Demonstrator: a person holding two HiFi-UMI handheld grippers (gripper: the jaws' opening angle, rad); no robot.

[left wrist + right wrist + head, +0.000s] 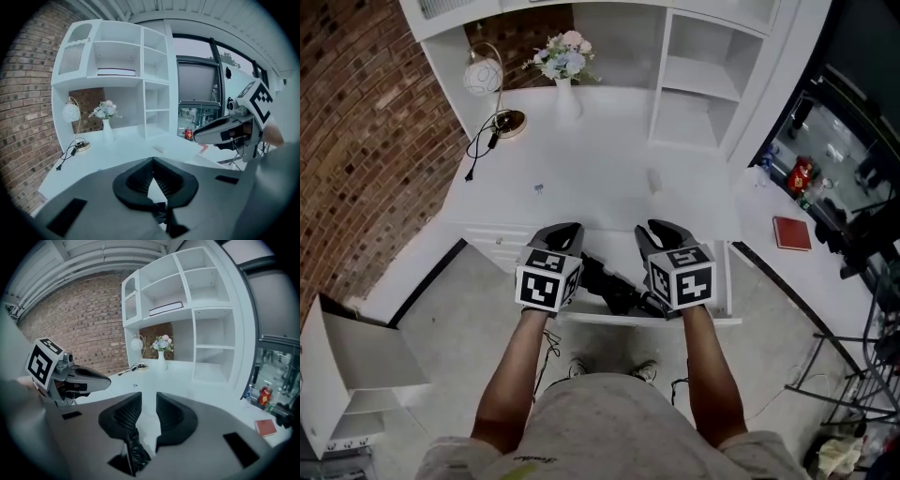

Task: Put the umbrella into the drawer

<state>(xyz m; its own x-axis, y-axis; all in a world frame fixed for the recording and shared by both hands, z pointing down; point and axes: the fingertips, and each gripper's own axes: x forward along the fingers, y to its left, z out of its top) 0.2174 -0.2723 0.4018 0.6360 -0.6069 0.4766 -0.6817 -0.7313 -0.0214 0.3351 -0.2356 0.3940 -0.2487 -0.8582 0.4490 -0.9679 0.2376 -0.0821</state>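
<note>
Umbrella point(614, 286) laid in the open drawer point(712, 321), lower middle of the frame.
Left gripper point(151, 161) is closed together, right gripper point(149, 401) is held apart, both empty. The umbrella could be pinched if the drawer is pushed while an end sticks up.

The middle of the white desk point(581, 178) is lying mostly open, giving broad room ahead of both tongs. Along its back a white vase of pale flowers point(565, 70) and a round-shaded white lamp on a brass base point(492, 89) are standing, the lamp's black cable point(476, 150) trailing toward the left edge. A white open-shelved unit point(698, 84) is closing off the right rear. A red-brown brick wall point(356, 141) is bounding the left. A black folded umbrella point(614, 286) is lying across the open white drawer point(727, 281), taking up much of it.
</note>
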